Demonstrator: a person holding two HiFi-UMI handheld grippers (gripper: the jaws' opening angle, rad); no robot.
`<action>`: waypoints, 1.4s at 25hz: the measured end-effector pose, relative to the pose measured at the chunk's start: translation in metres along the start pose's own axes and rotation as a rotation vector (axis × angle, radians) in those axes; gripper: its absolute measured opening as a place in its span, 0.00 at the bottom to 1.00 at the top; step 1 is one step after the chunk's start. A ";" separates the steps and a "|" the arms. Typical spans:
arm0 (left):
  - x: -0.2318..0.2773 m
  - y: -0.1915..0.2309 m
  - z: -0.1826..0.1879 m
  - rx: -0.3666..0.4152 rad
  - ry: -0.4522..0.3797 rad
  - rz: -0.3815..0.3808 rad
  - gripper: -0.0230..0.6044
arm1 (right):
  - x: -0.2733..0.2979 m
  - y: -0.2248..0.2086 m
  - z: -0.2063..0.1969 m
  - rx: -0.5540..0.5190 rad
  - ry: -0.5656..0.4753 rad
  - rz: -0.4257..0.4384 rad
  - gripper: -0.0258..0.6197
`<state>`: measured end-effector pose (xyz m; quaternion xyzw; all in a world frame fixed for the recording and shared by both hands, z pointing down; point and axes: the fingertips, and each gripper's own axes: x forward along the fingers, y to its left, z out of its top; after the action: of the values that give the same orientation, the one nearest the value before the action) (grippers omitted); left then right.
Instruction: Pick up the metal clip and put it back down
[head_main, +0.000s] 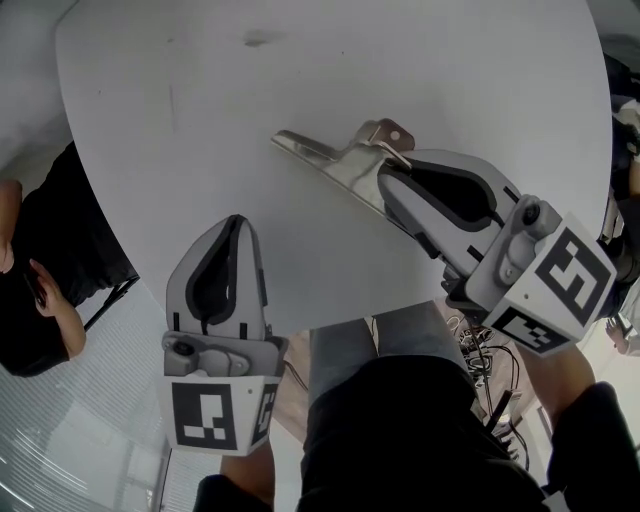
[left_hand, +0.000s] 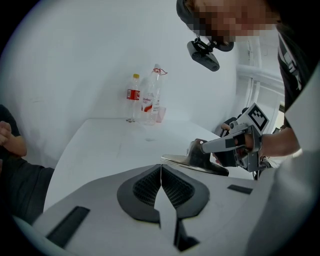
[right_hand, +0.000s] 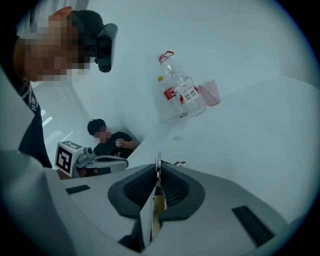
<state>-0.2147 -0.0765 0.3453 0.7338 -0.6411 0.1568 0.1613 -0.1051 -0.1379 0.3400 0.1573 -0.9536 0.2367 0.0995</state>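
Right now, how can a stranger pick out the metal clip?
Look at the big white round table. Toward its right side, the right tool is shut on the metal clip. It is the only shiny silver piece there: a long flat blade with a small lever.

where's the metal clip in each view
Head view: long silver metal clip right of centre, one end in the right tool.
Left gripper view: clip centre-right, held by that tool.
Right gripper view: thin metal edge between the jaws, bottom centre.
Shared landmark: the white round table.
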 end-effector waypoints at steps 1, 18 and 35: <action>0.000 0.000 0.000 -0.008 0.003 0.000 0.07 | 0.000 0.000 0.000 0.000 0.002 0.001 0.11; 0.006 -0.011 0.000 0.005 0.001 -0.018 0.07 | 0.002 -0.002 -0.007 0.002 0.057 0.003 0.11; 0.007 -0.016 0.006 0.044 -0.007 -0.025 0.07 | 0.000 -0.006 -0.005 -0.069 0.082 -0.054 0.16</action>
<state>-0.1978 -0.0829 0.3424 0.7457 -0.6287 0.1663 0.1447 -0.1023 -0.1402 0.3472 0.1698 -0.9517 0.2071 0.1501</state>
